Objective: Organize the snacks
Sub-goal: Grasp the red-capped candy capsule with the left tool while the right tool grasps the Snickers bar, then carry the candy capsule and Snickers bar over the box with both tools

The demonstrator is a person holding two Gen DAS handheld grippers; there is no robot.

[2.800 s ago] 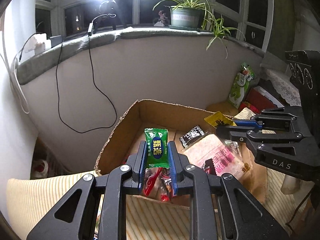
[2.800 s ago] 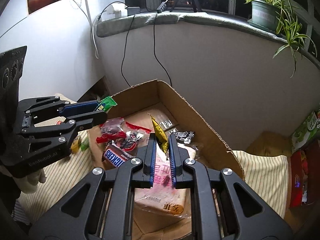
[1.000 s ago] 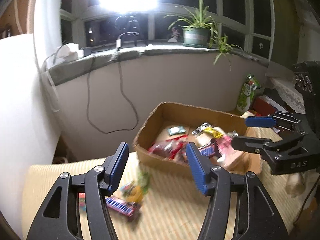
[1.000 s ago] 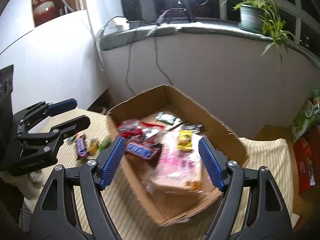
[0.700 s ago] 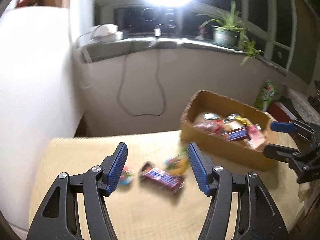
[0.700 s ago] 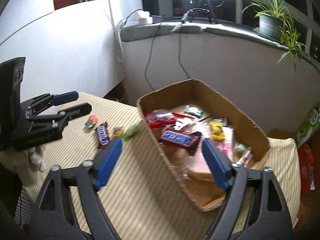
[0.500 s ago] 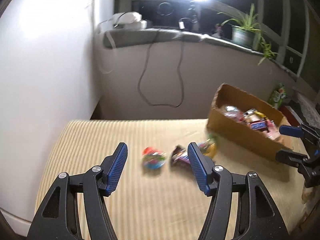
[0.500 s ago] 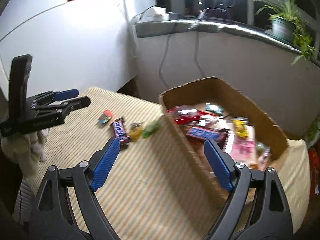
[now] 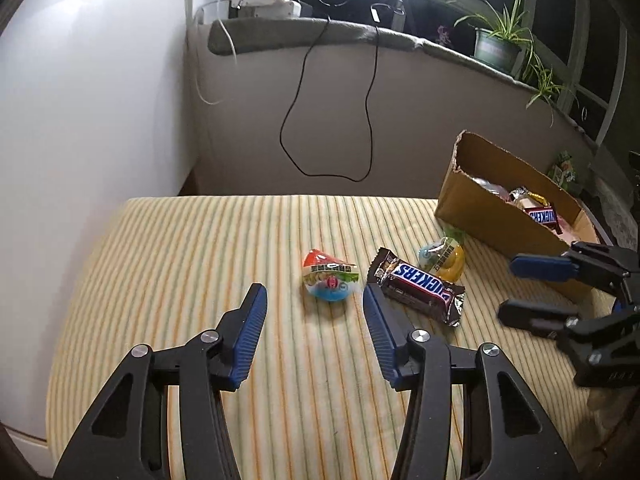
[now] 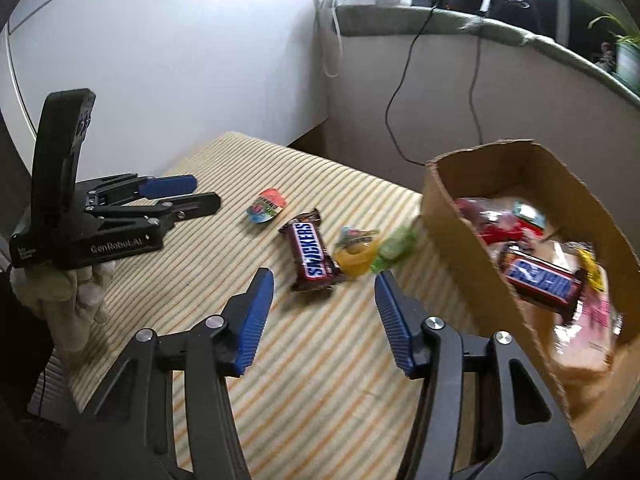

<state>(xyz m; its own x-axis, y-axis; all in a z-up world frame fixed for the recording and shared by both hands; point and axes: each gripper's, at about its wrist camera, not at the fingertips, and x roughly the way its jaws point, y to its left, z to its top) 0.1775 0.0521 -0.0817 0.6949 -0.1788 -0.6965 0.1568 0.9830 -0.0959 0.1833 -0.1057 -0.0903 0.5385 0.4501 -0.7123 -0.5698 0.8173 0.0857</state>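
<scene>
Left wrist view: left claw (image 9: 313, 304) sits low over the yellow striped padded worktop (image 9: 180, 248), jaws apart w/ nothing between the pads, closing right now. Just ahead of it is 1 round red/blue/white wrapped candy cup (image 9: 329, 279).

Loose snacks on the worktop, 4 total:
- that red/blue cup
- 1 brown Snickers bar wrapper (image 9: 418, 285), just right of the cup, lying at an angle
- 1 yellow jelly cup w/ a foil lid (image 9: 443, 261), touching the far end of the bar
- 1 green wrapped piece (image 10: 394, 249), blurry in the right wrist view, right up against the box wall

Open brown cardboard box (image 9: 484, 204) sits at the right end of the worktop. Inside I can count 1 more dark Snickers bar in the box (image 10: 540, 279), 1 red packet, 1 pink packet, 1 yellow wrapper, plus some smaller bits too blurred to count.

Right claw (image 10: 324, 288) is also parted and closing, empty, pointing at the near end of the loose Snickers bar. 2 claws total, neither gripping anything. A light gloved hand (image 10: 76, 292) holds the left one.
</scene>
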